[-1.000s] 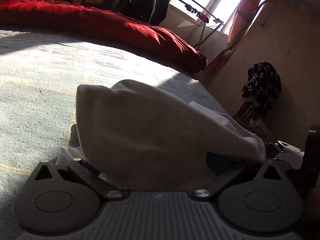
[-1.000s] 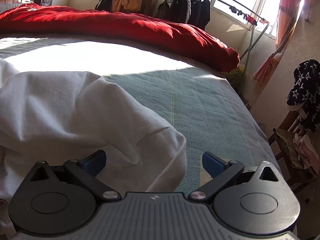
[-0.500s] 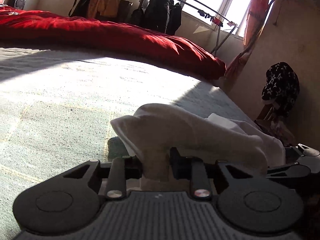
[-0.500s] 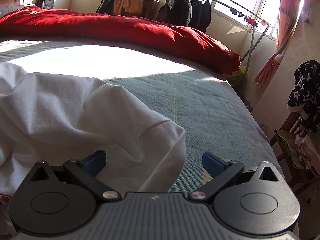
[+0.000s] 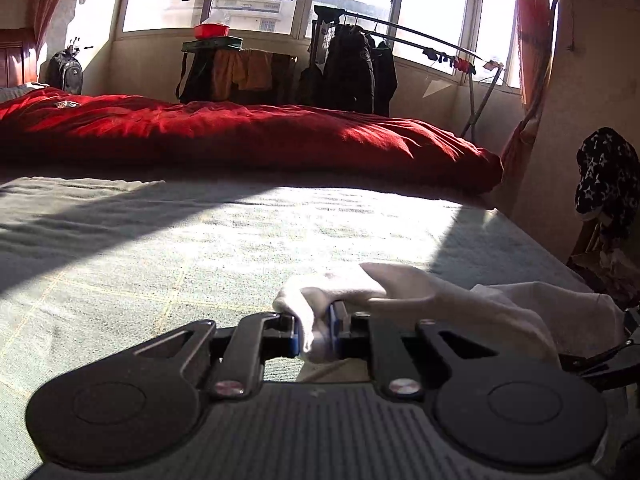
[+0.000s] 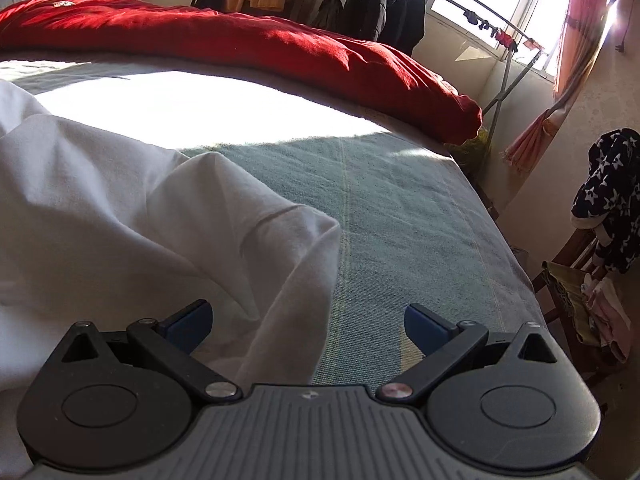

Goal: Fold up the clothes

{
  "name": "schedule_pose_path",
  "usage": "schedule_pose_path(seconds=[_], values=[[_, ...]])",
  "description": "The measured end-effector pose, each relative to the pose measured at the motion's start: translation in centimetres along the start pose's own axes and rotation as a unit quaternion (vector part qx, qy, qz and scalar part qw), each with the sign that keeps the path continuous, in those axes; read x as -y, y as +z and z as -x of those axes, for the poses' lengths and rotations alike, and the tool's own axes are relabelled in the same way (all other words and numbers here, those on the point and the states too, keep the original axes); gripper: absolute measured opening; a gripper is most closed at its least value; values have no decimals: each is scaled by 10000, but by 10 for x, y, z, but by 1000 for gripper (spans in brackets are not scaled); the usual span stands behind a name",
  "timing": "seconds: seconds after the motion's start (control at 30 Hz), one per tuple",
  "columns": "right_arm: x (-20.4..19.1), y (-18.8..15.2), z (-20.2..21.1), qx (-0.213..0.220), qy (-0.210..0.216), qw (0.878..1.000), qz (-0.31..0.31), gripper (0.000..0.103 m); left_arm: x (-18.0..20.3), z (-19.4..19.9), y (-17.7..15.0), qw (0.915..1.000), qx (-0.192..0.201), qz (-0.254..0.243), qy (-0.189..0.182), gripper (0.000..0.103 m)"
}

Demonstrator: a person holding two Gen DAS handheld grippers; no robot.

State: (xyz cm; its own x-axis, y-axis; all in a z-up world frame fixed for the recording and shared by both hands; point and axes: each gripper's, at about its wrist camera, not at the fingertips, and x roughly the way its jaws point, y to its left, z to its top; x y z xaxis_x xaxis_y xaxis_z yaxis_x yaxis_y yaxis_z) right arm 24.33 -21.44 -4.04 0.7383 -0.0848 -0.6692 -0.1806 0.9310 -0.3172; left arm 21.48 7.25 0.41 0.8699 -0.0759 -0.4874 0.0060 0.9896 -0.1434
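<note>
We're seeing left gripper (image 5: 316, 334) jaws closing, pinching white shirt (image 5: 420, 292) fold, lower centre of frame. Right gripper (image 6: 308, 322) sitting wide open, gripping nothing, shirt (image 6: 140, 220) lying lower left on bed (image 6: 400, 208).

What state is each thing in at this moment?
Left hand-held gripper: jaws closing, pads pinching a fold of white garment.
Right hand-held gripper: open, garment edge between its fingers, not gripped.
White garment: crumpled, unfolded, on the bed.
Red duvet: bunched along the bed's far side.
Bed: sheet partly sunlit.
</note>
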Motion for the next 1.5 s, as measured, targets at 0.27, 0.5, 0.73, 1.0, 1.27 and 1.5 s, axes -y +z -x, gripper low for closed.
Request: schedule_pose_path(seconds=[0.27, 0.5, 0.73, 1.0, 1.27, 1.5], values=[[-10, 28, -3, 358, -238, 9989, 190, 103, -20, 13, 32, 9972, 222, -598, 383, 11], [-26, 81, -23, 671, -253, 9970, 302, 103, -48, 1, 67, 9886, 304, -1140, 933, 11], [-54, 123, -32, 1201, -149, 9924, 201, 103, -93, -35, 104, 9806, 117, -1246, 1511, 13], [-86, 161, -87, 991, 17, 9944, 377, 103, -108, -133, 126, 9771, -382, -1282, 1654, 13], [-61, 153, -166, 162, 147, 9997, 91, 103, -65, -191, 90, 9753, -1294, -1602, 804, 21], [-35, 150, -120, 113, 1208, 9923, -248, 103, -60, -119, 81, 9753, -1371, -1672, 449, 46]])
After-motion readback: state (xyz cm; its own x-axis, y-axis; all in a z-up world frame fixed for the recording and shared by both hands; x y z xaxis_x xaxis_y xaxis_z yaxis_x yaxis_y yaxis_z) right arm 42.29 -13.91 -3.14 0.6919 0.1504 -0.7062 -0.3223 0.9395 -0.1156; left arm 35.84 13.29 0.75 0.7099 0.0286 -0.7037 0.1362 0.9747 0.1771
